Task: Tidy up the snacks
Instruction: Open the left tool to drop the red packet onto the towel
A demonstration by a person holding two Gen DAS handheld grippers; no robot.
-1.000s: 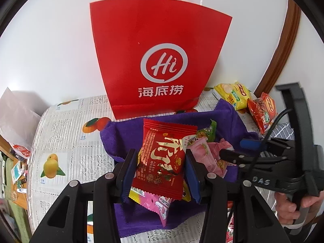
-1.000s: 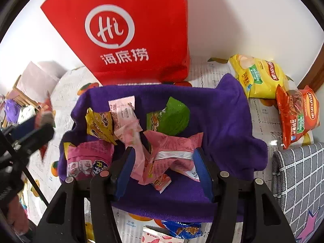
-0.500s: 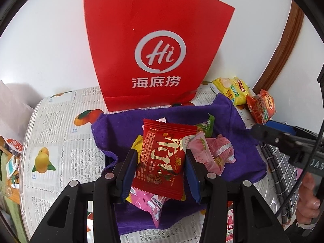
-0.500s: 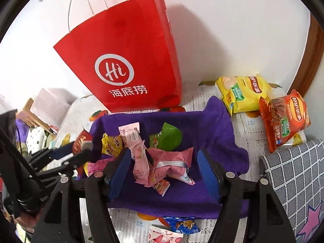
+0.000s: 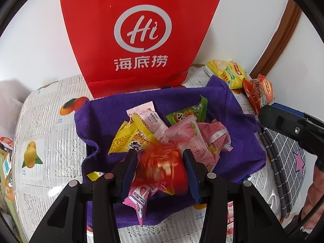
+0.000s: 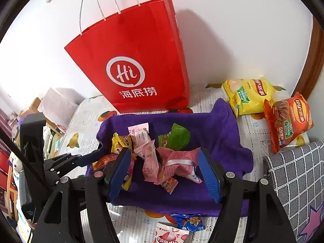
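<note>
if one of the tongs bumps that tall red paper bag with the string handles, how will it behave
The tall red paper bag would probably tip or slide easily: it stands high on a narrow base and already leans. Its thin paper sides likely dent rather than resist. Whether anything inside weighs it down cannot be seen.

A big red paper bag [image 6: 133, 64] with white string handles stands against the white wall [image 6: 232, 30]. A grey checked cloth [image 6: 293, 182] with a purple star lies at the right. A brown wooden frame [image 5: 277, 38] runs up the wall.
</note>
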